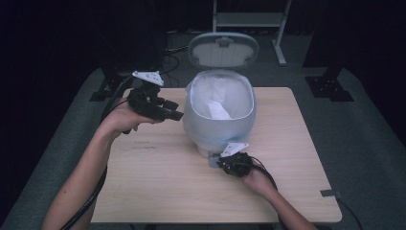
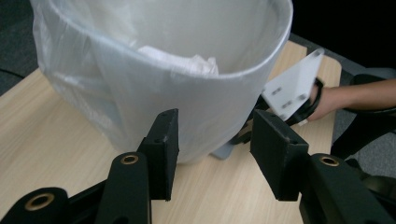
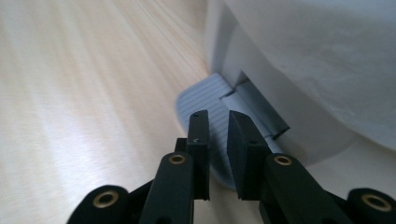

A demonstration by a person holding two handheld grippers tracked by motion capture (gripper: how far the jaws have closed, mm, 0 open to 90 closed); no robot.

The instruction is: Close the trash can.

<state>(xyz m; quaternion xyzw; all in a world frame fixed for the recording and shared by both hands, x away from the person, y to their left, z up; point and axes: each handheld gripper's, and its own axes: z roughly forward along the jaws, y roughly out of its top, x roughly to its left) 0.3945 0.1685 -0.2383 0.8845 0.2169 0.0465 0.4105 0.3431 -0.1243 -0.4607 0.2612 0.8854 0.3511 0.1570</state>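
Here, pressing the foot pedal [image 3: 210, 112] of a pedal bin [image 1: 218, 120] standing mid-table [image 1: 158, 191], apparently to keep the lid [image 1: 223, 49] propped up behind the rim. Working with the right gripper [image 3: 218, 122] low at the bin's base, jaws only narrowly parted with nothing between them, tips resting over the ribbed pedal. Hovering the left gripper [image 2: 212, 140] just beside the bin's wall, jaws about half open and empty, probably lining up on the bag [image 2: 70, 60] folded over the rim. Leaving crumpled paper [image 1: 218, 110] lying inside.
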